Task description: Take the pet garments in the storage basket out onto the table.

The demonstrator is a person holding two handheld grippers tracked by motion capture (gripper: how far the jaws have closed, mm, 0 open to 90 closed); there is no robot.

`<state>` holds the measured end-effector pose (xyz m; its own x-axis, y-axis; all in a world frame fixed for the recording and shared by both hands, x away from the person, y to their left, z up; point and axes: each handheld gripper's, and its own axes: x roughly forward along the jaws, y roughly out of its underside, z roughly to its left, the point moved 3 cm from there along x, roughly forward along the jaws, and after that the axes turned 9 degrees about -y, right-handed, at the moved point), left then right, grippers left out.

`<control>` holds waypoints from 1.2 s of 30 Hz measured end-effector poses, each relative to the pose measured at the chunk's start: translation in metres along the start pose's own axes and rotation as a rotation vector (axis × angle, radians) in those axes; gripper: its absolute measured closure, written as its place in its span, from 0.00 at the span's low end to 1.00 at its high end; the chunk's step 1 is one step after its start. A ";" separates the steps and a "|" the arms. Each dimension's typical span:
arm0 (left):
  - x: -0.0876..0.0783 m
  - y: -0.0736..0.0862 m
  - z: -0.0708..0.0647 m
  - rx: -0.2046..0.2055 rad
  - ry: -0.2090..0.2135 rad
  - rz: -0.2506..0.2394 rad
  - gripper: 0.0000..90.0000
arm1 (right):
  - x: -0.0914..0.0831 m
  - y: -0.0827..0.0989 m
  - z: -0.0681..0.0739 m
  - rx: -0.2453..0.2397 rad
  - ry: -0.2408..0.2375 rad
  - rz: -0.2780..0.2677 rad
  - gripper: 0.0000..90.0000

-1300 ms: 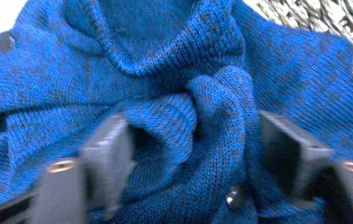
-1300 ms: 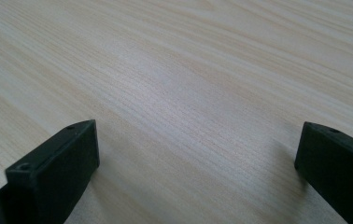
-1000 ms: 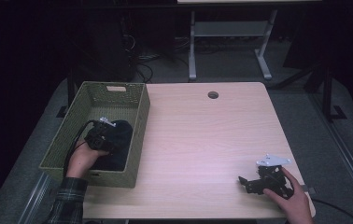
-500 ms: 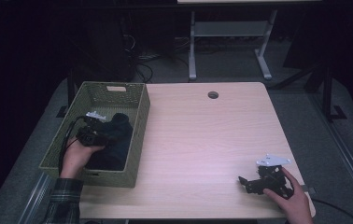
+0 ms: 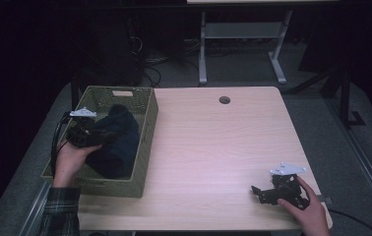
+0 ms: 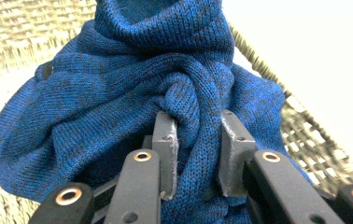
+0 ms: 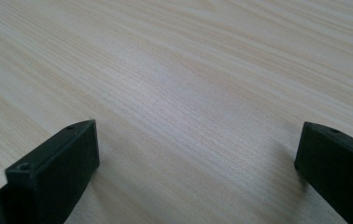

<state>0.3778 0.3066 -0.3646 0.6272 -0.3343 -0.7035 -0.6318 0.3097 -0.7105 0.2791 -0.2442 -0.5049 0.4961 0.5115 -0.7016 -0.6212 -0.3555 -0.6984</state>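
The left gripper (image 6: 197, 154) pinches a fold of the blue knitted garment (image 6: 118, 88) inside the woven basket (image 5: 144, 142). Probably the lift-out step; next it must raise clear of the rim. The right gripper (image 7: 195, 163) rests wide apart on the table (image 5: 213, 147).

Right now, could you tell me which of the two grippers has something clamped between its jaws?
The left gripper: its jaws pinch a fold of the blue knitted garment in the woven basket. The right gripper is open.

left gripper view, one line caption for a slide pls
Left hand-held gripper pinching a fold of blue knit fabric inside a woven basket.
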 end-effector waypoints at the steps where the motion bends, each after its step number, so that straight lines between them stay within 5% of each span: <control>1: -0.003 -0.001 0.000 0.001 0.001 -0.009 0.79 | 0.000 0.000 0.000 0.002 0.000 0.000 0.00; 9: -0.021 -0.015 0.003 -0.016 0.019 -0.075 0.79 | 0.000 0.000 0.000 0.000 0.000 0.000 0.00; 20: -0.044 -0.039 0.002 0.018 0.025 -0.125 0.80 | 0.000 0.000 0.000 0.002 0.000 0.001 0.00; 36: -0.064 -0.077 -0.024 0.068 0.102 -0.203 0.80 | 0.000 0.000 0.000 0.001 0.000 0.000 0.00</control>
<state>0.3752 0.2829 -0.2647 0.6868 -0.4832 -0.5429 -0.4628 0.2852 -0.8393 0.2790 -0.2442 -0.5049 0.4963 0.5115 -0.7015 -0.6218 -0.3544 -0.6984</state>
